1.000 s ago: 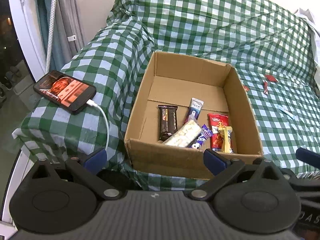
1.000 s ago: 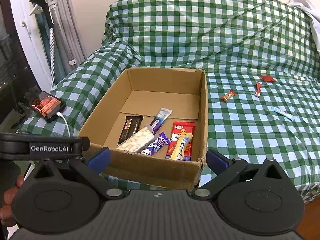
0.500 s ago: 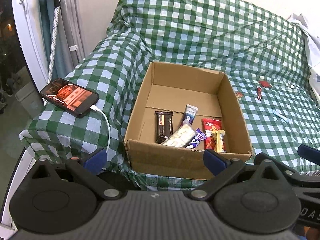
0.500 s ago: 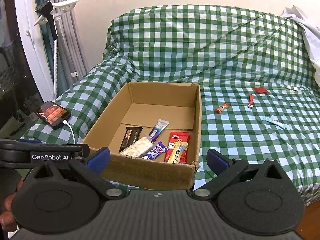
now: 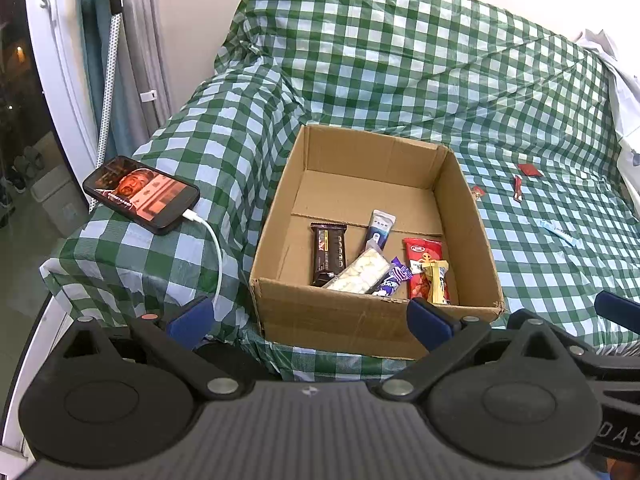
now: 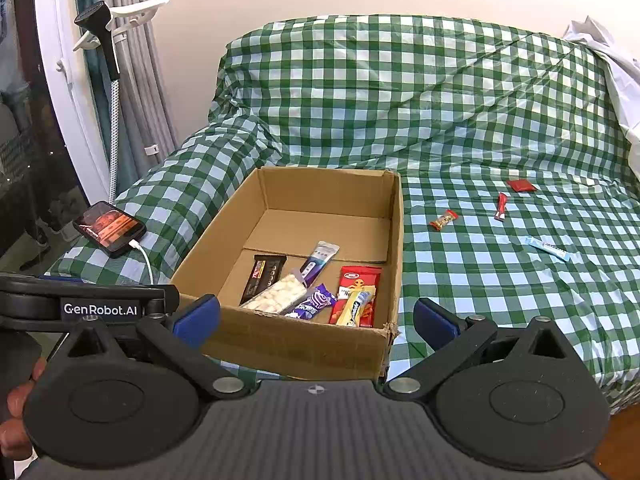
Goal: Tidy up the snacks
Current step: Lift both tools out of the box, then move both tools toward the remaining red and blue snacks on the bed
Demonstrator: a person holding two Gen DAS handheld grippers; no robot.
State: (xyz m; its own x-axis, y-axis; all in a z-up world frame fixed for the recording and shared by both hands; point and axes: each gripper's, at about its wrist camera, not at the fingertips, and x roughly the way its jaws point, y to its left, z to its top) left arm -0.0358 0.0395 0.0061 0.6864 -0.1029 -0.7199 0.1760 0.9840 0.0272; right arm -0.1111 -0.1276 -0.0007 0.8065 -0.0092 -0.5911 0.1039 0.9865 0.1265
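- Both jaws stand wide apart and hold nothing, in each view.
- Left wrist view: the left gripper (image 5: pixel 310 318) hangs just short of the near wall of the cardboard box (image 5: pixel 360 322), which sits on the green checked cover (image 5: pixel 400 80). Inside, against that near wall, lie a dark bar (image 5: pixel 329 254), a white packet (image 5: pixel 360 276), a purple wrapper (image 5: pixel 394 280), a red packet (image 5: pixel 422 266), a yellow stick (image 5: pixel 437 284) on top of it, and a blue-white tube (image 5: pixel 379 232). A phone (image 5: pixel 141 195) on its cable lies left of the box.
- Right wrist view: the right gripper (image 6: pixel 316 318) also faces the box, at its near right corner. Right of the box, loose on the cover, lie a small orange sweet (image 6: pixel 443 220), a red stick (image 6: pixel 500 207), a red sachet (image 6: pixel 521 186) and a light blue stick (image 6: pixel 549 248), all well apart from the box.
- Step, as I judge it: between picks, with four snacks left outside.
- Next move calls for the right gripper to reach out past the right wall to the orange sweet, nearest the box, come down over it and close across its narrow width.
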